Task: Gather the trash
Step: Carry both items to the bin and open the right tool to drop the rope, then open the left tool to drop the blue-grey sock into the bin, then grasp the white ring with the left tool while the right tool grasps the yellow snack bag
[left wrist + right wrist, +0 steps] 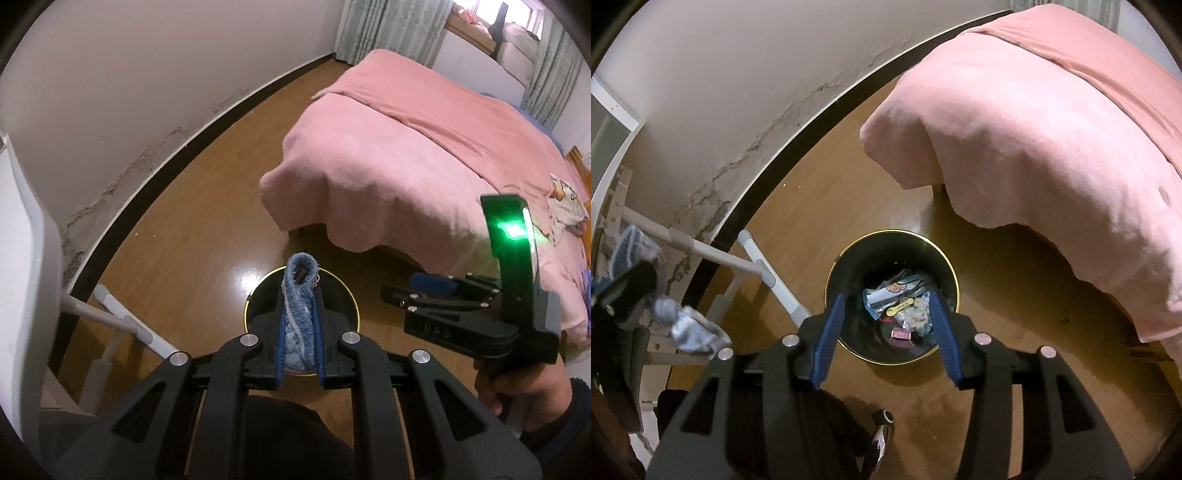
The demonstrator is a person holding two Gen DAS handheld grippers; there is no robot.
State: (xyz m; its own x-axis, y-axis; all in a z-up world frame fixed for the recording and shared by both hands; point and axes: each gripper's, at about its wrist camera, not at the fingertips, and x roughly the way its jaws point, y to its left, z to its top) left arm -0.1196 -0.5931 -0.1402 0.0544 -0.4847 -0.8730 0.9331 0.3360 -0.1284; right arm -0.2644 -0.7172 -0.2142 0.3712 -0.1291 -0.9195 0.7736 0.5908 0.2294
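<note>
My left gripper [300, 308] is shut on a blue and white knitted cloth [300, 284], which sticks out past the fingertips. Right below it on the wooden floor stands a black round bin with a gold rim [349, 295]. In the right wrist view the bin [849, 251] holds several wrappers and crumpled scraps [905, 304]. My right gripper [886, 301] hangs open straight over the bin's mouth, with nothing between its blue pads [831, 328]. It also shows at the right of the left wrist view as the right gripper [400, 286], held by a hand [524, 387].
A bed under a pink cover [388, 155] overhangs the floor just right of the bin. White rack legs [764, 273] slant down at the left, near the dark skirting and the stained wall [738, 122]. At the left edge, blue-white fabric [690, 328] shows blurred.
</note>
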